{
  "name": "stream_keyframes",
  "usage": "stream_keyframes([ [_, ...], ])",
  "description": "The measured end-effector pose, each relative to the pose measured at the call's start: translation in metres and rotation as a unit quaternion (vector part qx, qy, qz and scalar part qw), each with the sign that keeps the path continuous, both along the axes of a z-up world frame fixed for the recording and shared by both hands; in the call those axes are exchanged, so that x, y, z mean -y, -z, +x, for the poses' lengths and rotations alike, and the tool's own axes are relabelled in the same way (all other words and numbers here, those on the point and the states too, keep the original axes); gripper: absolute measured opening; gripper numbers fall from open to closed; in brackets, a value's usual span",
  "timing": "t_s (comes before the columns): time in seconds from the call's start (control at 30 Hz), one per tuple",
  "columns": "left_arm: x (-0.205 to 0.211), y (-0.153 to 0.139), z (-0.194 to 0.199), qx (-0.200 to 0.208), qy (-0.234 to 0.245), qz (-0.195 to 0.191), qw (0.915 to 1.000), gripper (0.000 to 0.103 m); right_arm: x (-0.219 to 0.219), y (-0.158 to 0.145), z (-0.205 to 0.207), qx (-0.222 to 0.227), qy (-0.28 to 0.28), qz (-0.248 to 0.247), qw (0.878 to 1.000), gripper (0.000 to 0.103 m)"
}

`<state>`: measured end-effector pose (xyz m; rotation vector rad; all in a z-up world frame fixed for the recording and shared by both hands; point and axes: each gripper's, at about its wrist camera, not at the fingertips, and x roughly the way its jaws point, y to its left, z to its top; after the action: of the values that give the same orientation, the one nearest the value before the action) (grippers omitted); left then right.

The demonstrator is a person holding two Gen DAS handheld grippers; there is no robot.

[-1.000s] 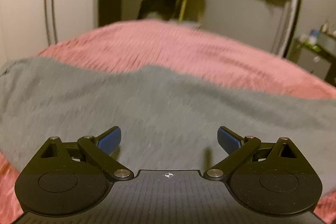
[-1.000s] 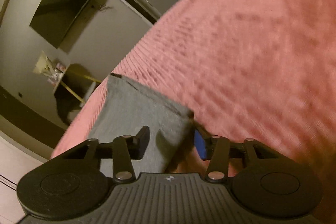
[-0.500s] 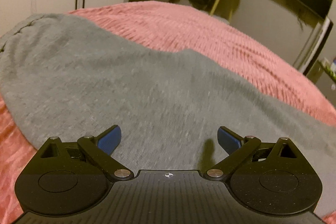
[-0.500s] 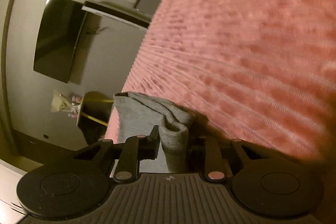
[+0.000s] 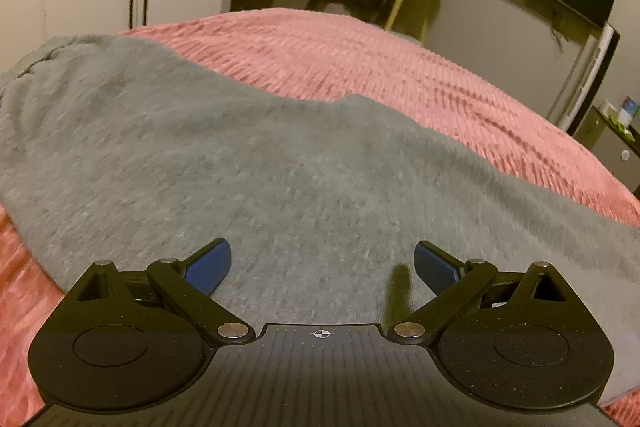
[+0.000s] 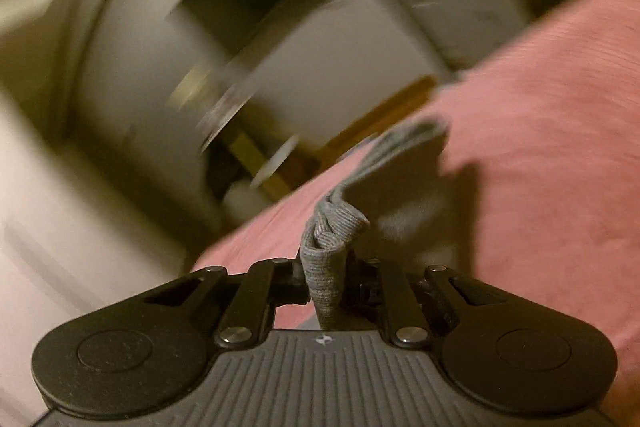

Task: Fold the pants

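**Grey pants on pink bedspread, one cuff pinched**

The pink ribbed bedspread filled most of both views, its cords running across the bed in close rows. Grey knit pants lay spread flat over it in the left wrist view, a broad heathered sheet reaching from the left edge, where a seamed band showed, down past the lower right. The far edge made a shallow dip near the middle. The fabric looked soft and mostly smooth, with faint folds at the left.

In the right wrist view the background was badly smeared. A narrow end of the pants rose off the bedspread, bunched into ribbed pleats, casting a dark shadow on the pink cloth to its right.

The left gripper hung just over the grey fabric, blue pads set wide apart, nothing between them.

The right gripper was clamped on the ribbed cuff, fingers drawn in tight against the bunched cloth.
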<state>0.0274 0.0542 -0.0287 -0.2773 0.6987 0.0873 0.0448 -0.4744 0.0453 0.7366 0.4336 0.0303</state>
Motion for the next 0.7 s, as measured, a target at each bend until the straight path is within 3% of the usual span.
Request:
stream_keyframes([
  [0.13,-0.002,-0.001,-0.003,0.003,-0.001,-0.007,1.0,0.101,-0.103,0.02,0.015,-0.035,-0.124,-0.077,0.989,0.013],
  [0.23,-0.004,-0.001,-0.004,0.005,-0.002,-0.016,0.9999,0.101,-0.154,0.067,0.023,-0.113,-0.191,-0.08,0.972,0.016],
  [0.3,-0.005,0.0,-0.004,0.006,-0.003,-0.02,0.9998,0.101,-0.168,0.093,0.028,-0.166,-0.205,-0.084,0.961,0.017],
  [0.43,-0.003,0.001,-0.002,0.009,-0.002,-0.018,0.9998,0.101,-0.149,0.084,0.039,-0.184,-0.219,-0.027,0.958,0.027],
  [0.53,-0.001,0.002,-0.001,0.013,0.004,-0.017,0.9998,0.101,-0.128,0.077,0.021,-0.168,-0.203,0.007,0.965,0.03],
  [0.63,0.003,0.002,0.0,0.013,0.012,-0.009,0.9998,0.101,-0.098,0.08,-0.002,-0.144,-0.134,0.058,0.979,0.032],
  [0.67,0.003,0.002,0.0,0.013,0.013,-0.006,0.9998,0.101,-0.085,0.085,-0.006,-0.154,-0.097,0.067,0.981,0.03],
  [0.7,0.004,0.002,0.0,0.013,0.014,-0.005,0.9998,0.101,-0.072,0.093,-0.009,-0.179,-0.059,0.077,0.979,0.016],
])
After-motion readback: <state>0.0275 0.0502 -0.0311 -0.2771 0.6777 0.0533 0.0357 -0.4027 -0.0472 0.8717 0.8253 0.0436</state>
